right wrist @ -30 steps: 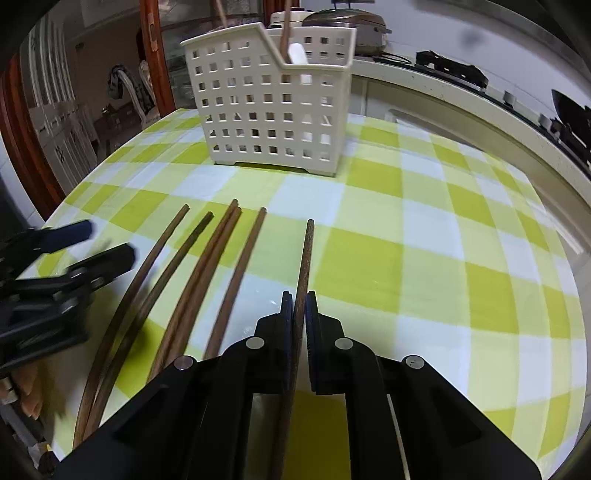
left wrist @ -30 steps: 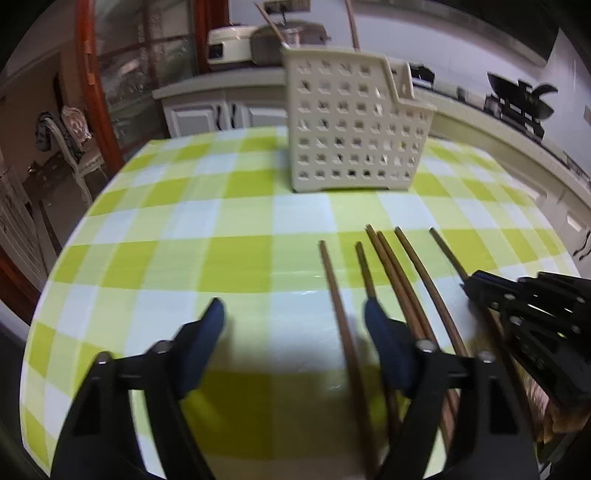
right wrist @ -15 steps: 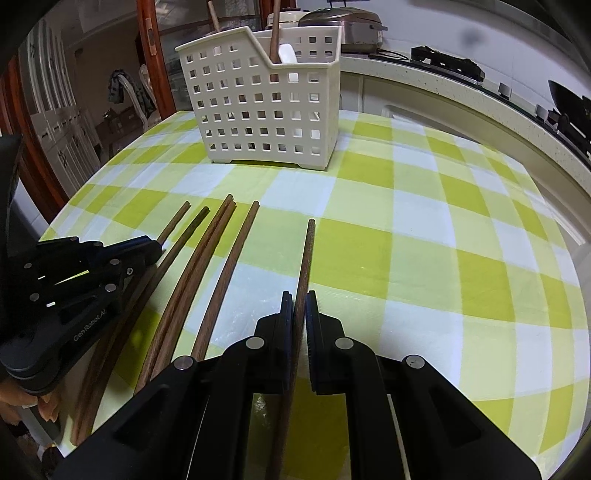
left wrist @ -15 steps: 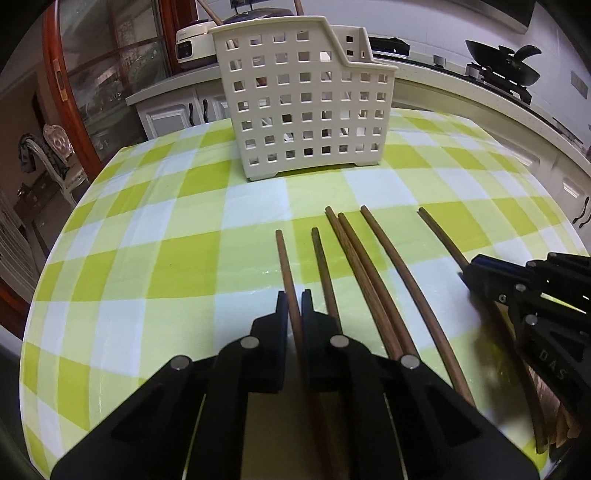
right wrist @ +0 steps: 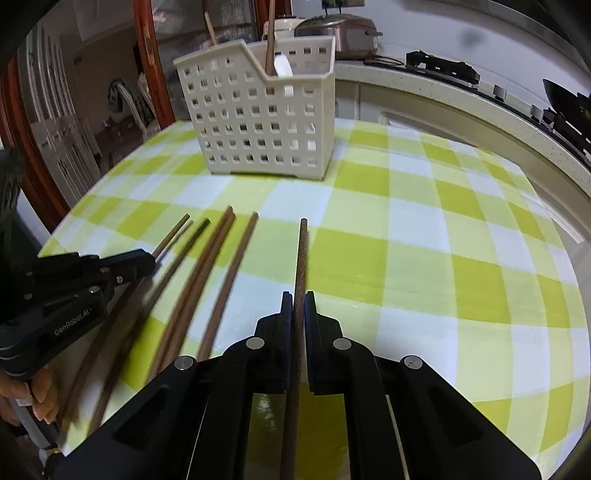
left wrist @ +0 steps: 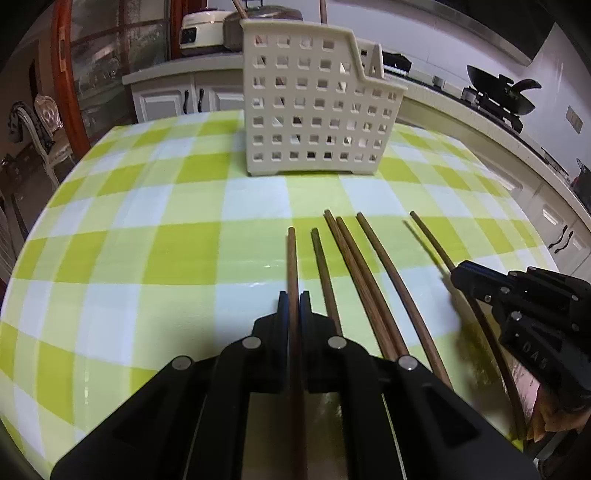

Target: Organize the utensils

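My left gripper (left wrist: 293,297) is shut on a brown wooden chopstick (left wrist: 291,258), lifted just above the checked cloth. My right gripper (right wrist: 298,297) is shut on another chopstick (right wrist: 301,251), also raised; it shows in the left wrist view (left wrist: 458,275) at the right. Several more chopsticks (left wrist: 369,280) lie side by side between the grippers, also seen in the right wrist view (right wrist: 207,273). A cream perforated utensil basket (left wrist: 314,107) stands at the far side of the table, holding a chopstick and a white utensil (right wrist: 282,68).
The round table has a green and white checked cloth (left wrist: 147,229). A kitchen counter with rice cookers (left wrist: 207,29) and a wok (left wrist: 498,96) runs behind it. A chair (left wrist: 40,125) stands at the left.
My left gripper went from open to shut on the leftmost chopstick and has lifted it. My right gripper has stayed shut on its chopstick and raised it slightly.
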A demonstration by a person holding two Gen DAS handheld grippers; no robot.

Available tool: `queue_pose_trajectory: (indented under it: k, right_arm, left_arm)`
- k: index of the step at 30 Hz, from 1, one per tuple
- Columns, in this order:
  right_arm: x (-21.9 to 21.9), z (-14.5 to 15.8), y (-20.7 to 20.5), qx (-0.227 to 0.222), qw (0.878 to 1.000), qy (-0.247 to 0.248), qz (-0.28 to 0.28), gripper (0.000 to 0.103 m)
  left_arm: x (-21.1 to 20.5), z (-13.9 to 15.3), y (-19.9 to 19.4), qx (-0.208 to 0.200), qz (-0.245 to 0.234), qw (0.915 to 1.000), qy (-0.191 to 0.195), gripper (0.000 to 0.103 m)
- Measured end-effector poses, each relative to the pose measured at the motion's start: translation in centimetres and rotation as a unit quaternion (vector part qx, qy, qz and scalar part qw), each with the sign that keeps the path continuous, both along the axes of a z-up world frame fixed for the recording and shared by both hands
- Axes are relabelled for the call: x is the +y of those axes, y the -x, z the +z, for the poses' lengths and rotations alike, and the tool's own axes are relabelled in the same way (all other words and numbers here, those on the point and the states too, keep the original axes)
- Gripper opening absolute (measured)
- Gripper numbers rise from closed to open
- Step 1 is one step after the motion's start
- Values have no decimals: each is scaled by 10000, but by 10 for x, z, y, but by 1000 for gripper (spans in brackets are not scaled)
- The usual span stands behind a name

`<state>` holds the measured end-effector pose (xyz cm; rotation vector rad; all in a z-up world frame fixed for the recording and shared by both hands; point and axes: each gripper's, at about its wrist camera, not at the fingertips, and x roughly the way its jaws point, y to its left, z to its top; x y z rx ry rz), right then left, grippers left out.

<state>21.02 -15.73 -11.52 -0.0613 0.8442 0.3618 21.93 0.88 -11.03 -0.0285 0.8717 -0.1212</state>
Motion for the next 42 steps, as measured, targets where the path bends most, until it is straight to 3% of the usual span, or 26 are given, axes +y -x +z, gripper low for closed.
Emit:
queue_pose_trajectory:
  k: [10, 25, 42]
  right_arm:
    - [0, 39, 14, -553, 9980, -312, 14, 7]
    - [-4, 88, 43, -1237, 9912, -474, 41, 7]
    - [-15, 111, 80, -1750, 9820, -707, -43, 7]
  left_arm:
    - [8, 43, 20, -523, 21, 9985, 135, 6]
    - [5, 97, 61, -1353, -20, 9908, 15, 6]
    - [5, 119, 100, -2060, 55, 9785, 89, 6]
